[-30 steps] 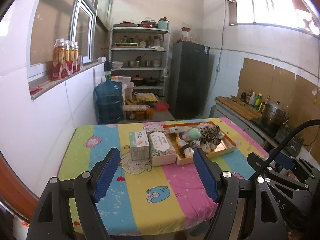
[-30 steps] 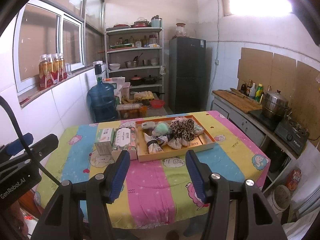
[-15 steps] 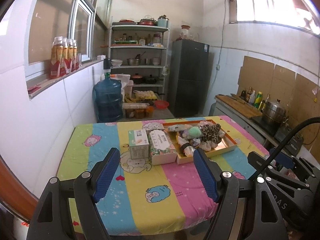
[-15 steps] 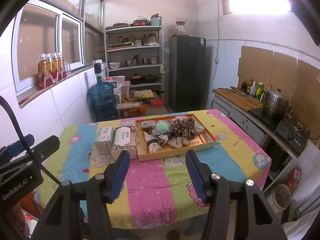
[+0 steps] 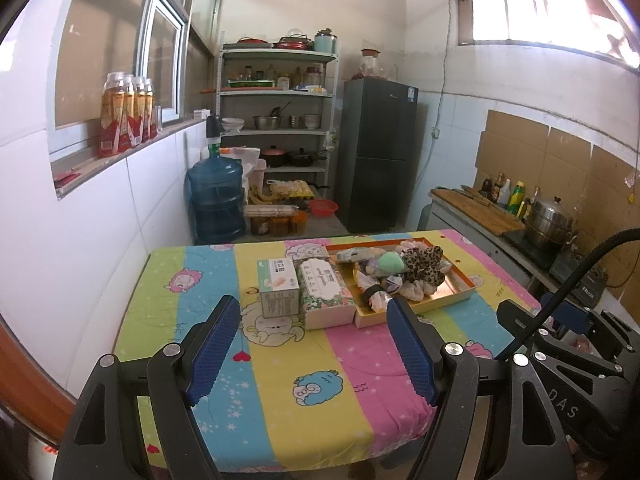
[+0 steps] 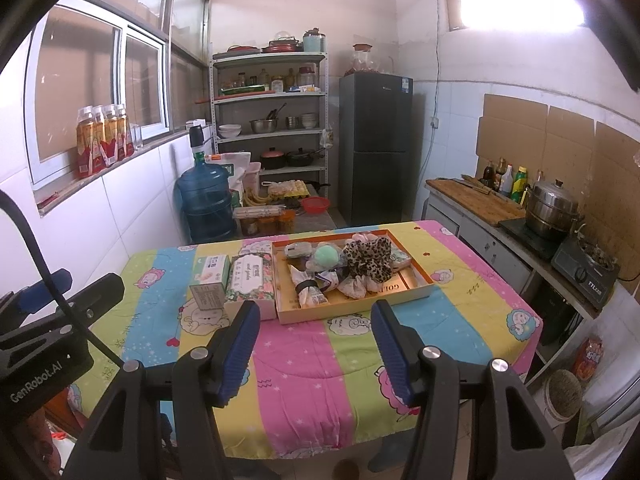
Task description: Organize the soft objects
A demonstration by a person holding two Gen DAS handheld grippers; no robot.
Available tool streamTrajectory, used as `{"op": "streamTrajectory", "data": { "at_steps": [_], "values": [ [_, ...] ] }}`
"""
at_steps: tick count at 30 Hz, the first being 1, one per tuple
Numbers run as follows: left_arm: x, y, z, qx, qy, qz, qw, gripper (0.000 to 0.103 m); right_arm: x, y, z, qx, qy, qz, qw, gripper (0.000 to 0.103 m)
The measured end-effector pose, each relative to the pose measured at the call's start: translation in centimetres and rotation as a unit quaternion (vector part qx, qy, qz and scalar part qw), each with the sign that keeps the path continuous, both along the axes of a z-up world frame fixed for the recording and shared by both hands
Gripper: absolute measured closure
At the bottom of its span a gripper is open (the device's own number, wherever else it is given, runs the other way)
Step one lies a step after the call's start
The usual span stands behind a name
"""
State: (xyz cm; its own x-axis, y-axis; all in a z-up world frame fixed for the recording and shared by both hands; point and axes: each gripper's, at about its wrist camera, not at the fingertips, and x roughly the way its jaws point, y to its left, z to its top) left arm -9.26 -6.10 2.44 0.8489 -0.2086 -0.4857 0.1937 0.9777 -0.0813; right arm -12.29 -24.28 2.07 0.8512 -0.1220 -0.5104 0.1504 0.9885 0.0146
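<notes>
Right wrist view: right gripper (image 6: 316, 344) hangs released and empty, the tray (image 6: 416, 289) of soft objects just beyond it.

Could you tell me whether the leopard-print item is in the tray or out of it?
In: the leopard-print item lies inside the orange-rimmed tray.

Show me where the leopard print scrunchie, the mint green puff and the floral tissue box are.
leopard print scrunchie (image 6: 367, 260), right wrist view, middle of its ruffled fabric.
mint green puff (image 6: 327, 257), right wrist view, centre of its rounded top.
floral tissue box (image 5: 324, 286), left wrist view, its top face.
</notes>
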Motion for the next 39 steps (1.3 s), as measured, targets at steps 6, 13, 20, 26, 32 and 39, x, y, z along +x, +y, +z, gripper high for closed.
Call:
{"op": "streamTrajectory", "data": {
  "at_steps": [6, 13, 20, 26, 32, 39],
  "values": [
    [0.00, -0.02, 0.03, -0.001, 0.000, 0.001, 1.0000, 0.026, 0.02, 0.04, 0.00, -0.001, 0.000, 0.000, 1.000, 0.045],
    [0.02, 0.00, 0.03, 0.000, 0.000, 0.001, 1.0000, 0.026, 0.03, 0.02, -0.03, 0.000, 0.000, 0.000, 1.000, 0.045],
    [0.15, 0.19, -0.15, -0.001, 0.001, -0.001, 1.0000, 0.026, 0.06, -0.02, 0.00, -0.001, 0.000, -0.001, 1.000, 0.045],
    [0.24, 0.22, -0.25, -0.001, 0.001, -0.001, 1.0000, 0.026, 0.05, -0.10, 0.07, -0.001, 0.000, 0.000, 1.000, 0.045],
    [0.27, 0.28, -0.30, -0.001, 0.002, -0.001, 1.0000, 0.026, 0.06, -0.06, 0.04, 0.000, 0.000, 0.000, 1.000, 0.045],
    [0.27, 0.27, -0.26, -0.001, 0.002, -0.001, 1.0000, 0.026, 0.06, -0.08, 0.10, -0.001, 0.000, 0.000, 1.000, 0.045]
  ]
}}
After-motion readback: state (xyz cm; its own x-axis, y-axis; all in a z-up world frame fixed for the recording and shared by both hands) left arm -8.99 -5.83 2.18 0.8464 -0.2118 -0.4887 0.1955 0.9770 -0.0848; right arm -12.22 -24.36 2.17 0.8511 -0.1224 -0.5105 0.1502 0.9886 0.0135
